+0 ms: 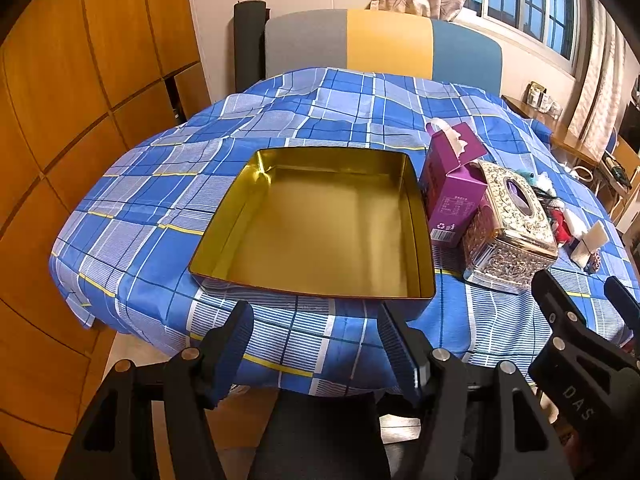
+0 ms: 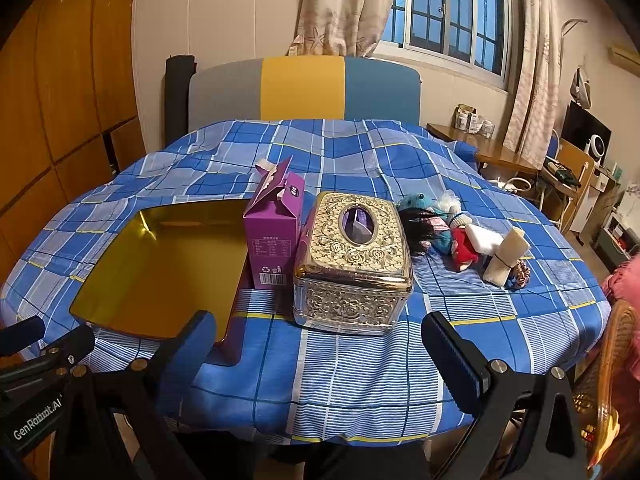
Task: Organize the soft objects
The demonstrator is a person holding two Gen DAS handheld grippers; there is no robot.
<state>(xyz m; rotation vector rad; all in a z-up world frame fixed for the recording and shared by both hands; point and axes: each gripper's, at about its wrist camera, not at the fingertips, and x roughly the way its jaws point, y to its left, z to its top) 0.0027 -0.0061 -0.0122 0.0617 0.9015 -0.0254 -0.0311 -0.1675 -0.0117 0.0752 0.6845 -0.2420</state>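
An empty gold tin tray [image 1: 416, 216] lies on the blue plaid tablecloth, left of centre; it also shows in the right wrist view [image 2: 116, 240]. A pile of soft toys lies at the right: a teal plush [image 2: 418, 203], a black-haired doll [image 2: 420, 222], a red plush [image 2: 464, 250], a white sponge [image 2: 486, 242], a rolled cream cloth [image 2: 506, 256] and a scrunchie [image 2: 520, 274]. My left gripper [image 1: 316, 332] is open and empty at the table's near edge, in front of the tray. My right gripper [image 2: 320, 344] is open and empty, in front of the tissue box.
A purple carton [image 2: 274, 228] and an ornate gold tissue box [image 2: 354, 258] stand between the tray and the toys. A chair [image 2: 304, 88] stands behind the table. Wooden cabinets [image 1: 60, 120] are at the left, a side desk [image 2: 492, 152] at the right.
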